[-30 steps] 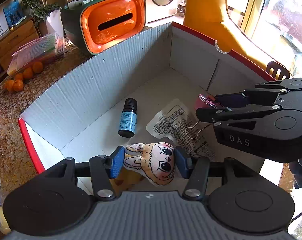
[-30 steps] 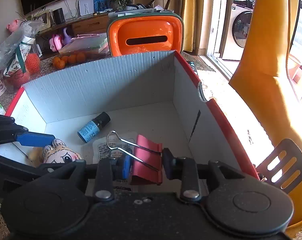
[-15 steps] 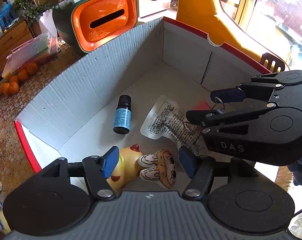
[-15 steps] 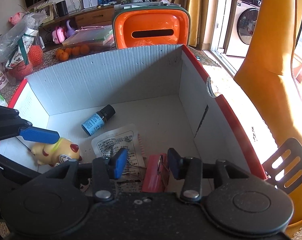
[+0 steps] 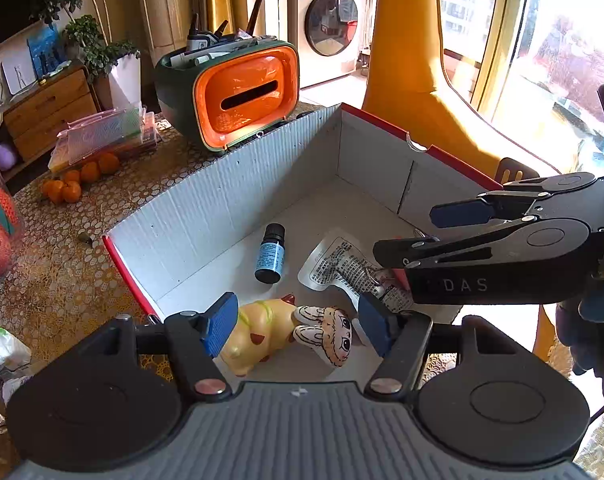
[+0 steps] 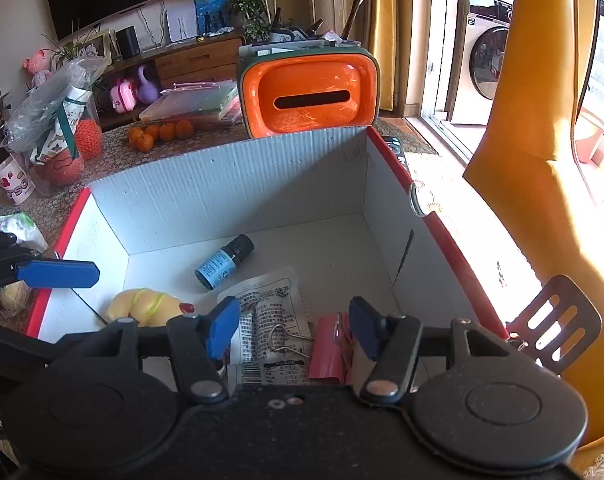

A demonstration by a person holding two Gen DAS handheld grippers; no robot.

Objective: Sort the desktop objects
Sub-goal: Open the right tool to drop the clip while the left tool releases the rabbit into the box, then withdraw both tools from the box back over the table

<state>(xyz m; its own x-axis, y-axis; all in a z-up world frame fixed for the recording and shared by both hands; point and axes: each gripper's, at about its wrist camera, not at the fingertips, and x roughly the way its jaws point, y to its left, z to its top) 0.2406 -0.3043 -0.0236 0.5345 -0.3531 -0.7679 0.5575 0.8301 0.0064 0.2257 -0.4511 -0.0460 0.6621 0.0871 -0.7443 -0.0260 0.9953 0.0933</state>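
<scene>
A white cardboard box with red rims (image 5: 230, 200) (image 6: 222, 184) holds the sorted items. On its floor lie a yellow plush toy with a rabbit face (image 5: 286, 332) (image 6: 146, 306), a small dark bottle with a blue label (image 5: 270, 254) (image 6: 222, 264), a printed sachet (image 5: 337, 264) (image 6: 270, 312) and a pink binder clip (image 6: 329, 350). My left gripper (image 5: 298, 326) hangs open above the toy, clear of it. My right gripper (image 6: 294, 328) (image 5: 417, 232) is above the clip, its jaws opening, pads off the clip.
An orange and green tissue box holder (image 5: 238, 96) (image 6: 309, 92) stands behind the box. Oranges (image 5: 78, 180) (image 6: 158, 134) and a flat plastic case (image 5: 106, 136) lie on the patterned table at the left. A slotted black spatula (image 6: 553, 324) lies beside the box's right wall.
The left gripper let go of the plush toy, which now lies on the box floor, and rose. The right gripper released the pink clip onto the floor, and its jaws widened.
</scene>
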